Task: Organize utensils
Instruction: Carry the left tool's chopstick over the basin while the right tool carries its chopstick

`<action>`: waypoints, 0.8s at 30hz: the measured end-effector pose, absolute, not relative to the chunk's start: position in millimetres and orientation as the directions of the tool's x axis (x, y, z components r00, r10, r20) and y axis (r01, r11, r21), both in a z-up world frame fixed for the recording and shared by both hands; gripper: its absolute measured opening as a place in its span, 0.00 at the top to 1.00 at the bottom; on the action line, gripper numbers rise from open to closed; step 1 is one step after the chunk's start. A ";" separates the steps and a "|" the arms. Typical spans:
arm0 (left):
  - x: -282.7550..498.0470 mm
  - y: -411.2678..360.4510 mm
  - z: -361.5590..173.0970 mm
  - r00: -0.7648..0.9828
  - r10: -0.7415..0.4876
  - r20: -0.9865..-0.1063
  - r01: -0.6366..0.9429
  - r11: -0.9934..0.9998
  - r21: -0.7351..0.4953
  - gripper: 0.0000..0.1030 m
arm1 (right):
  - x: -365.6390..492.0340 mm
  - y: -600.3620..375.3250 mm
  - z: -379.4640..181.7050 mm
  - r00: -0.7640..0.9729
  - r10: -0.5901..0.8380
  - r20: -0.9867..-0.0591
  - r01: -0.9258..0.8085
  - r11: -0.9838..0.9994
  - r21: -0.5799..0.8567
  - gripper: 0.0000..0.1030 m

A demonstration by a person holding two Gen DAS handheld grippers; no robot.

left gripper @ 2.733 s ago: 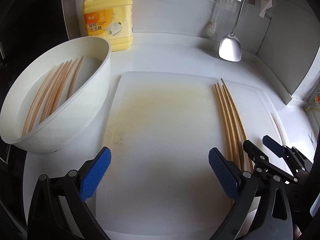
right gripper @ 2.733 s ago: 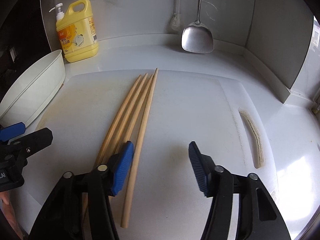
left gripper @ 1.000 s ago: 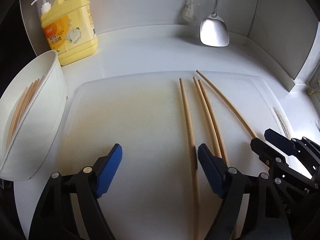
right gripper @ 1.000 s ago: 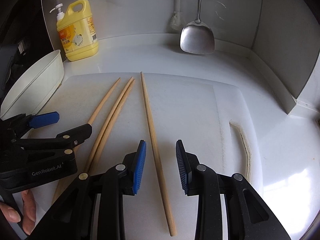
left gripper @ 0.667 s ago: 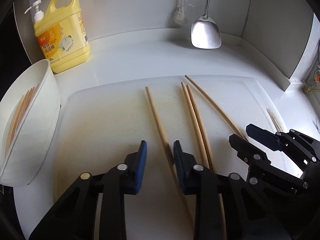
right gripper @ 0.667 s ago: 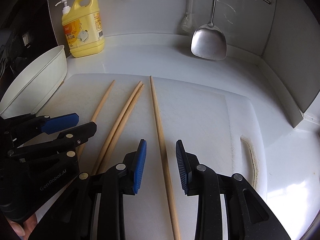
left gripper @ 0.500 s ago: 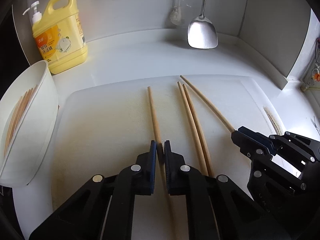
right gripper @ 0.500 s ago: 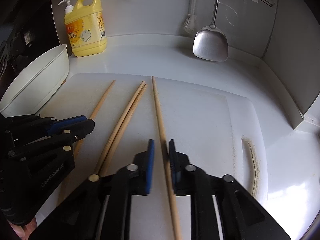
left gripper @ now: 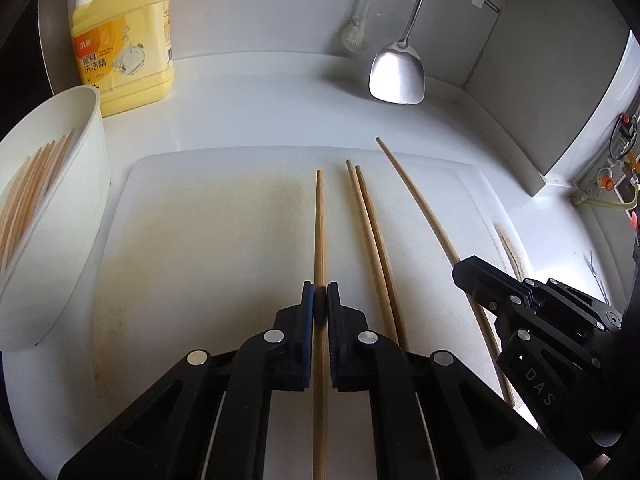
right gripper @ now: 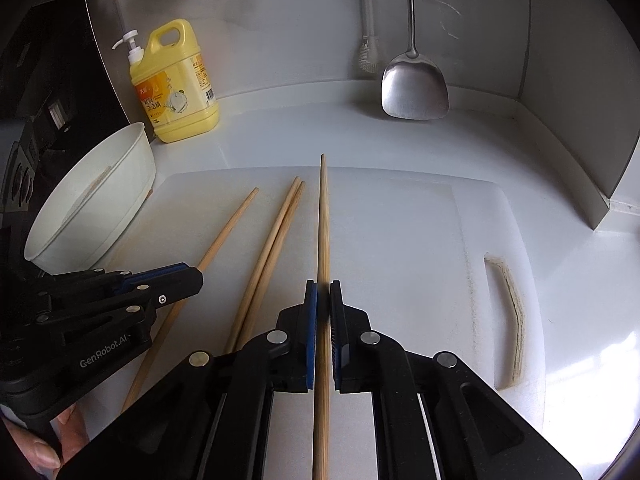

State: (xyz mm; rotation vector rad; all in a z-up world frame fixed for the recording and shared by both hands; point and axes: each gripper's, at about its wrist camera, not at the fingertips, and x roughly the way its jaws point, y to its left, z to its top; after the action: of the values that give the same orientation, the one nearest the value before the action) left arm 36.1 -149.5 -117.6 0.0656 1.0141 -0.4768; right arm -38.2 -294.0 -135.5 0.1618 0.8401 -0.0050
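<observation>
Wooden chopsticks are the whole matter, four of them lying lengthwise on the white cutting board [left gripper: 192, 240], and each claw is clamped on one. Nearest, the left claw [left gripper: 320, 300] has its blue pads pressed together on the leftmost chopstick [left gripper: 319, 220], whose shaft runs straight through the grip and away from the camera, its long axis in line with the fingers. The right claw [right gripper: 323, 296] is closed the same way on the rightmost chopstick [right gripper: 323, 220], which likewise points dead ahead, its tip reaching just past the board's far edge. Between the two held sticks lies a loose pair of chopsticks [right gripper: 276, 236], touching side by side, and each claw is about equally near to it. Whether the gripped sticks rest on the board or are lifted off it cannot be told. Left of the board sits the white bowl [left gripper: 80, 184] with more chopsticks [left gripper: 28, 184] inside; it lies on the left claw's side, so that claw probably has the shorter path if the sticks are to join it. Farther back on the surface [left gripper: 260, 112] stand a yellow dish soap bottle [left gripper: 120, 40] and, against the wall, a hanging steel spatula [left gripper: 396, 74].
</observation>
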 end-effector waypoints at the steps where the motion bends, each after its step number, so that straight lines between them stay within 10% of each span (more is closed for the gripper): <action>1: 34.8 -147.6 -112.0 0.439 -0.354 -0.826 0.411 0.896 -0.166 0.93 | -39.2 -293.3 -130.6 0.670 0.062 -0.740 0.066 0.988 0.143 0.94; 24: 69.9 80.1 24.3 0.613 -0.195 -0.765 0.127 0.981 -0.148 0.93 | 41.4 -118.4 -19.4 0.675 0.342 -0.654 -0.214 0.939 0.270 0.94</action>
State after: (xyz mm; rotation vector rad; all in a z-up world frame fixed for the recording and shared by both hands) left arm 69.9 80.1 24.3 -0.0817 0.8915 -0.1857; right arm 41.4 -118.4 -19.4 0.1768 0.7694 0.3150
